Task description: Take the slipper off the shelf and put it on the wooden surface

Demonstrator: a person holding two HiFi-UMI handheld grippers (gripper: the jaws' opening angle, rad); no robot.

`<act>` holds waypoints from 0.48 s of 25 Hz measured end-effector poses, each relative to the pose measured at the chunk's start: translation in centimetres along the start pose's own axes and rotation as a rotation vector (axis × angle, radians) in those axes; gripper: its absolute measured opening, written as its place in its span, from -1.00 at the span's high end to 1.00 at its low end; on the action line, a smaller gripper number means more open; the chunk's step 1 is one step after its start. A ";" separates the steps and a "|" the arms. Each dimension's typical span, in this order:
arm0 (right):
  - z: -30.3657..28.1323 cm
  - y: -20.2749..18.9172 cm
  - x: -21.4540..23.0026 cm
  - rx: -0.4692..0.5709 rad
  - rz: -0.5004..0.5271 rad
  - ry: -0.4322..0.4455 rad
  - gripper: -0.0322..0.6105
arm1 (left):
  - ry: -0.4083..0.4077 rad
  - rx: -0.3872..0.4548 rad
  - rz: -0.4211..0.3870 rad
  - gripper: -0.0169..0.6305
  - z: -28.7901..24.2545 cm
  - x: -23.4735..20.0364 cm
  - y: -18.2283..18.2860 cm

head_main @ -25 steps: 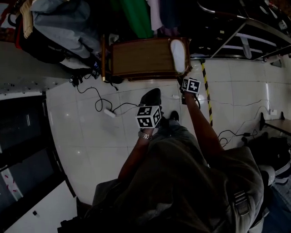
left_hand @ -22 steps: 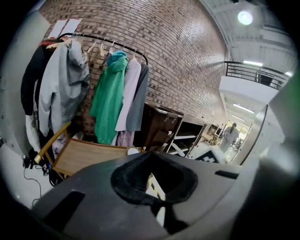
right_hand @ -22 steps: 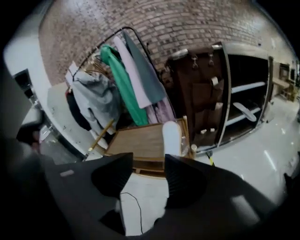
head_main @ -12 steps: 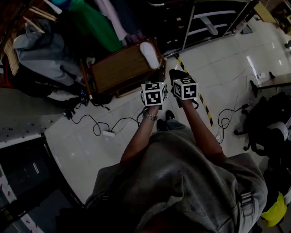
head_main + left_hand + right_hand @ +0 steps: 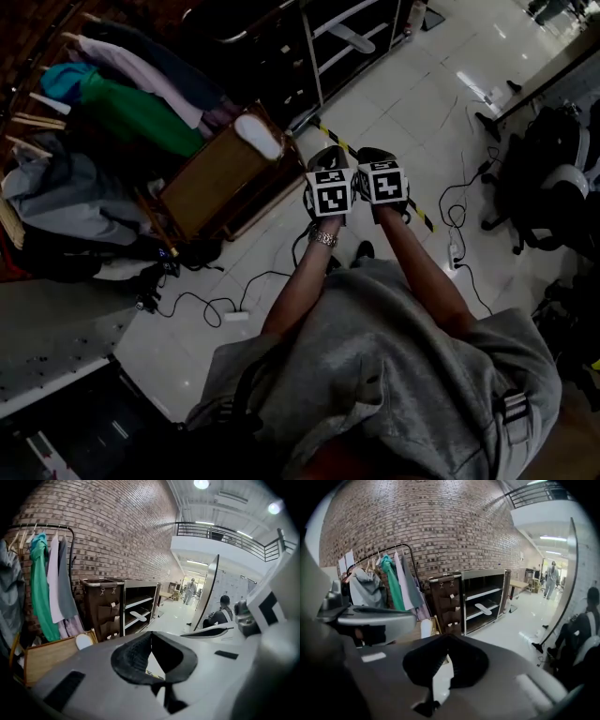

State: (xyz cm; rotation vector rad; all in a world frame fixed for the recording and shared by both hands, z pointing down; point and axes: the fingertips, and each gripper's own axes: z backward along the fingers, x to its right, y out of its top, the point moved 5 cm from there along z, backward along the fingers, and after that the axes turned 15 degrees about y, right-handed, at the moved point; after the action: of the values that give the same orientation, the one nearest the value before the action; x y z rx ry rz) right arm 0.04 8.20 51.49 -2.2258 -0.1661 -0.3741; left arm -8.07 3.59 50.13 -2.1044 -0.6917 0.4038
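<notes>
Drawn back from the wooden surface (image 5: 211, 178), left tongs (image 5: 152, 641) and right tongs (image 5: 448, 641) sit closed, empty; white slipper (image 5: 258, 136) delivered at ten o'clock, second slipper (image 5: 352, 37) still on the shelf (image 5: 328, 58) at twelve.

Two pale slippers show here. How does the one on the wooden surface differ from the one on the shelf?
The slipper on the wooden surface lies in the open at a corner of the wooden surface, beside the hanging clothes. The slipper on the shelf lies inside the dark shelf unit, with another shelf above it. From above the first looks bright white and the second greyer. Both lie flat.
</notes>
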 end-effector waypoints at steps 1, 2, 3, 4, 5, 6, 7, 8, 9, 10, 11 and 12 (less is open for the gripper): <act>0.5 0.0 0.7 -0.011 0.005 -0.013 0.90 | -0.012 -0.006 -0.003 0.94 -0.2 0.9 0.1; 1.1 0.0 1.3 -0.010 0.001 -0.020 0.90 | -0.027 -0.010 -0.006 0.94 -0.2 1.9 0.3; 1.8 0.1 2.0 0.001 -0.013 -0.023 0.90 | -0.043 -0.011 -0.011 0.94 -0.2 2.9 0.7; 2.4 0.3 2.6 0.015 -0.030 -0.024 0.90 | -0.056 -0.006 -0.019 0.94 -0.2 3.8 1.1; 3.0 0.4 3.3 0.027 -0.046 -0.026 0.90 | -0.063 0.001 -0.030 0.94 -0.3 4.7 1.6; 3.5 0.5 4.0 0.037 -0.057 -0.031 0.90 | -0.067 0.007 -0.042 0.94 -0.5 5.5 1.9; 4.0 0.5 4.6 0.043 -0.066 -0.037 0.90 | -0.070 0.009 -0.056 0.94 -0.7 6.2 2.0; 4.5 0.4 5.1 0.048 -0.076 -0.041 0.90 | -0.076 0.008 -0.069 0.94 -0.8 7.0 2.1; 4.9 0.1 5.7 0.049 -0.091 -0.042 0.90 | -0.083 0.004 -0.079 0.94 -0.9 7.8 2.1; 5.3 -0.3 6.2 0.051 -0.110 -0.043 0.90 | -0.090 -0.001 -0.085 0.94 -0.9 8.6 2.0; 5.5 -0.5 6.8 0.055 -0.126 -0.046 0.90 | -0.093 -0.009 -0.086 0.94 -1.0 9.2 1.9; 5.7 -0.6 7.3 0.060 -0.133 -0.055 0.90 | -0.092 -0.019 -0.085 0.94 -1.2 9.5 1.8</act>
State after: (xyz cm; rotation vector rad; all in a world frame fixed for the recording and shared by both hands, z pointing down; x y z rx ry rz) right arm 8.00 12.96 50.89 -2.1728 -0.3513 -0.3750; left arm 0.71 7.75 48.99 -2.0764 -0.8382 0.4507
